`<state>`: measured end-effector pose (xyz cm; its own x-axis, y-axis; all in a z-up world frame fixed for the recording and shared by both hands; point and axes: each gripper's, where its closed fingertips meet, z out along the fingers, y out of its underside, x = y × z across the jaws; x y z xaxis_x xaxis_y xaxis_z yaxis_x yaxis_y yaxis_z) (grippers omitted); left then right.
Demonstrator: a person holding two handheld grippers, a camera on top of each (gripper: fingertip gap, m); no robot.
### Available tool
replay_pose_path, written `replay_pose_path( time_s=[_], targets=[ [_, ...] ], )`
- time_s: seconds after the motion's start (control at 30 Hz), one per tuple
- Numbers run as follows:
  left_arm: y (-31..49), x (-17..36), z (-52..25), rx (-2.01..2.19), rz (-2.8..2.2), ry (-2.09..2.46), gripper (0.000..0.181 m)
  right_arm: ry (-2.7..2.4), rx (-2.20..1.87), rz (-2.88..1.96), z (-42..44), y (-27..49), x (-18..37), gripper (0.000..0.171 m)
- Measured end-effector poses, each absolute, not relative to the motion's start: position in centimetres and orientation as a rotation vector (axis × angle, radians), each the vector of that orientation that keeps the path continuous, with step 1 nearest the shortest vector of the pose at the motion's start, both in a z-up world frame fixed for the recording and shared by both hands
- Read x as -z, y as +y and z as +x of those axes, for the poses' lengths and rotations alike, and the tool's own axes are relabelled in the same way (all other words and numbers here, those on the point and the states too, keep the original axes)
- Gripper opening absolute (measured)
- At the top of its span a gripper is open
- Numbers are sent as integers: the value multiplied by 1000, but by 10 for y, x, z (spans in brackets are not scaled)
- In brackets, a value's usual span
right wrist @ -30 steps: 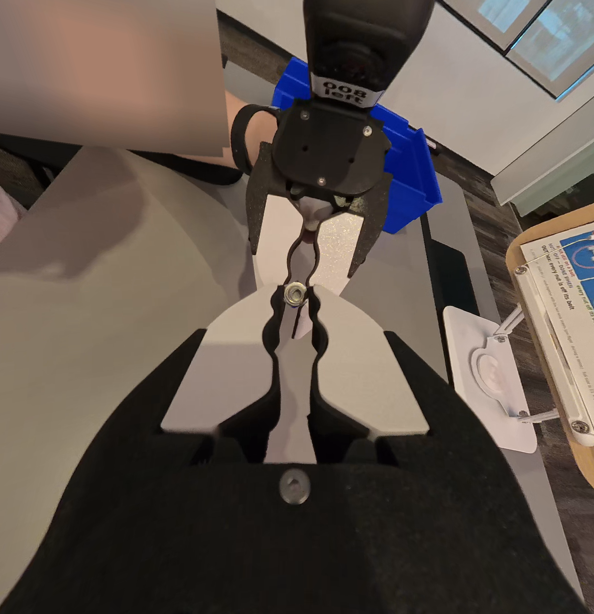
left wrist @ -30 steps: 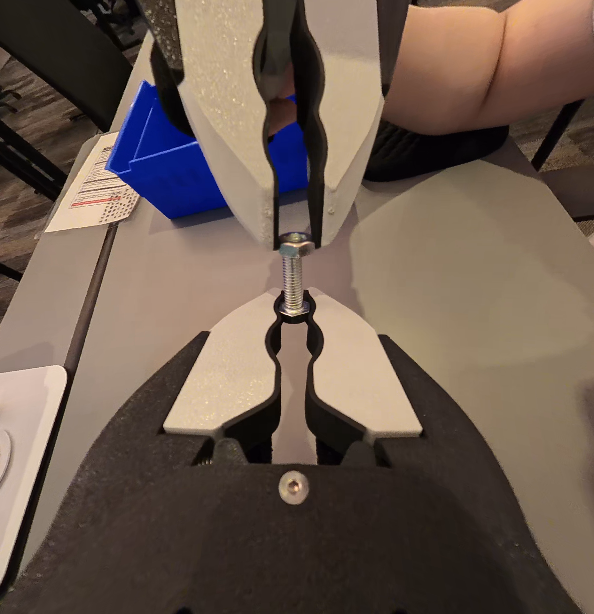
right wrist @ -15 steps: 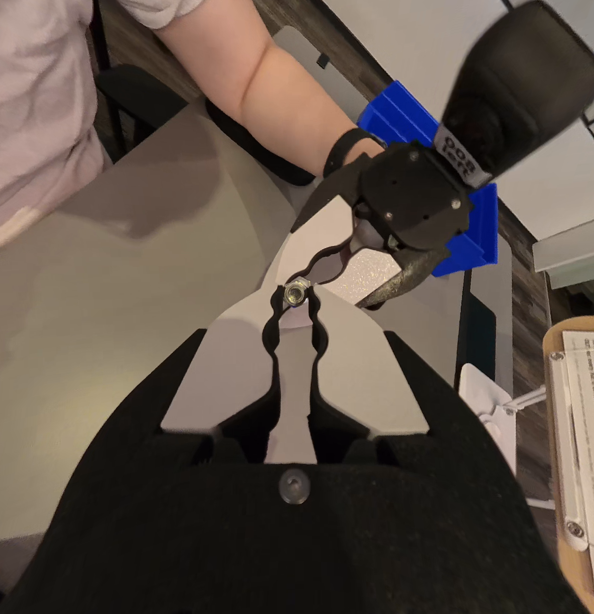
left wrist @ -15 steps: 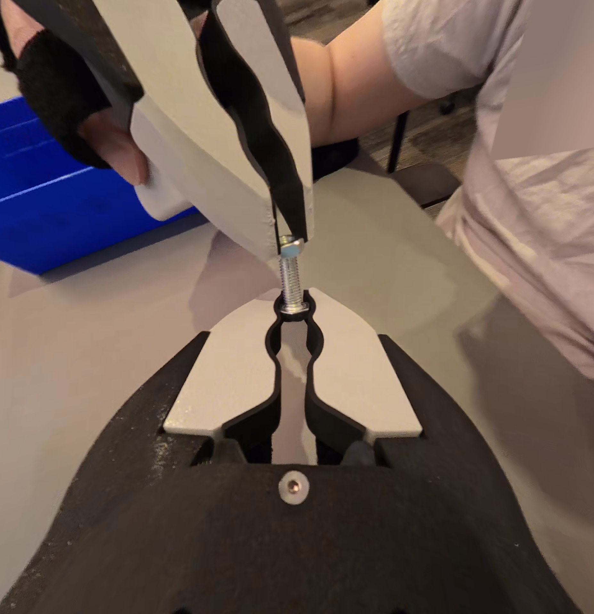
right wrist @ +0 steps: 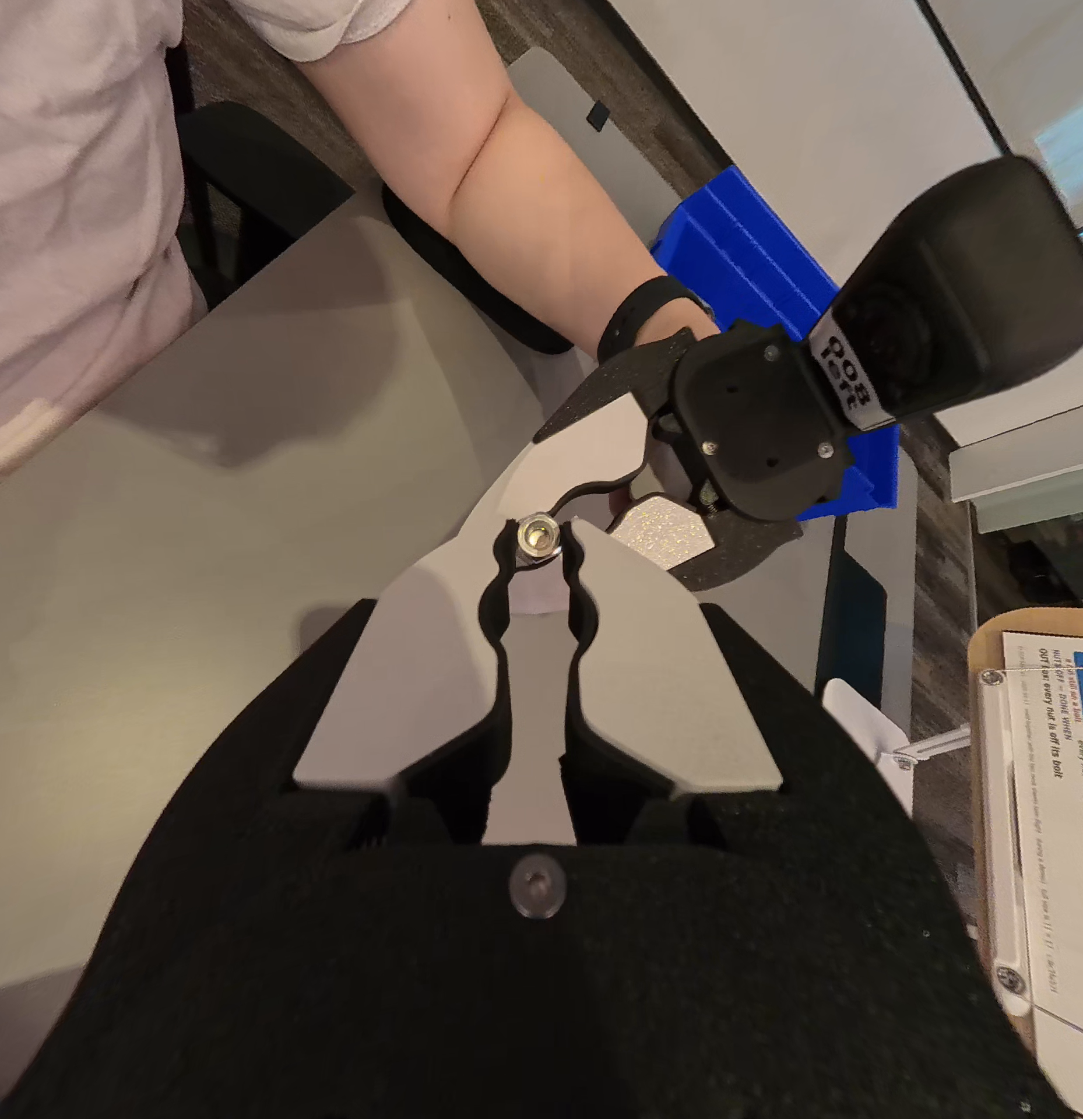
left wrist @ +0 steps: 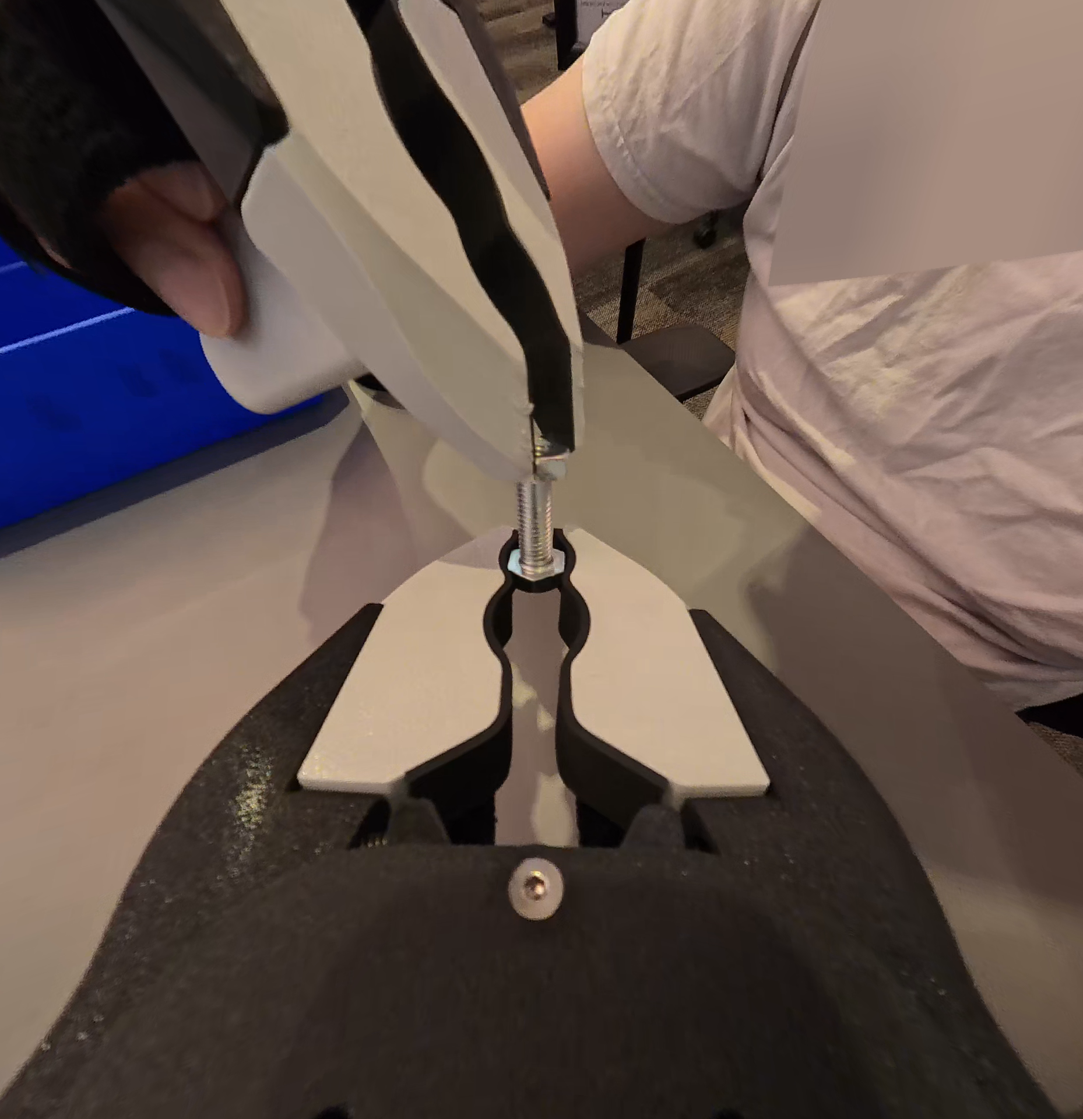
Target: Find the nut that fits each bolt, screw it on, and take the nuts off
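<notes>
Now: bolt gripped at both ends, above the grey table (left wrist: pixel 163 636).

Centre of the left wrist frame: left gripper (left wrist: pixel 534 566) closed on the nut (left wrist: pixel 536 567), threaded on the bolt (left wrist: pixel 534 514). Just above, right gripper (left wrist: pixel 548 454) pinches the bolt head, fingers nearly together. Blue bin (left wrist: pixel 73 393) at far left; person's shirt (left wrist: pixel 890 424) at right.

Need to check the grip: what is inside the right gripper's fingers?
The hex head of the silver threaded bolt sits pinched between the right gripper fingers. The black pads cover most of the head.
</notes>
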<state>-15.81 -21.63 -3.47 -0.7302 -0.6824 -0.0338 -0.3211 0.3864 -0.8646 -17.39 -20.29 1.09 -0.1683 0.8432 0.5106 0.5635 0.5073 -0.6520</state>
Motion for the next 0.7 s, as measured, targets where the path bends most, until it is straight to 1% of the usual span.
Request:
replay_pose_path(
  time_s=[0.17, 0.5, 0.7],
  targets=[
    [-217, 37, -156, 1281, -880, 2262, 10, -1840, -418, -1189, -175, -202, -11, 14],
    [-206, 48, -152, 1121, -924, 2285, 9, -1848, -444, -1315, -171, -197, -1, 14],
    [-190, 43, -148, 1096, -1032, 2217, 9, -1755, -404, -1398, -167, -182, -6, 14]
  ],
)
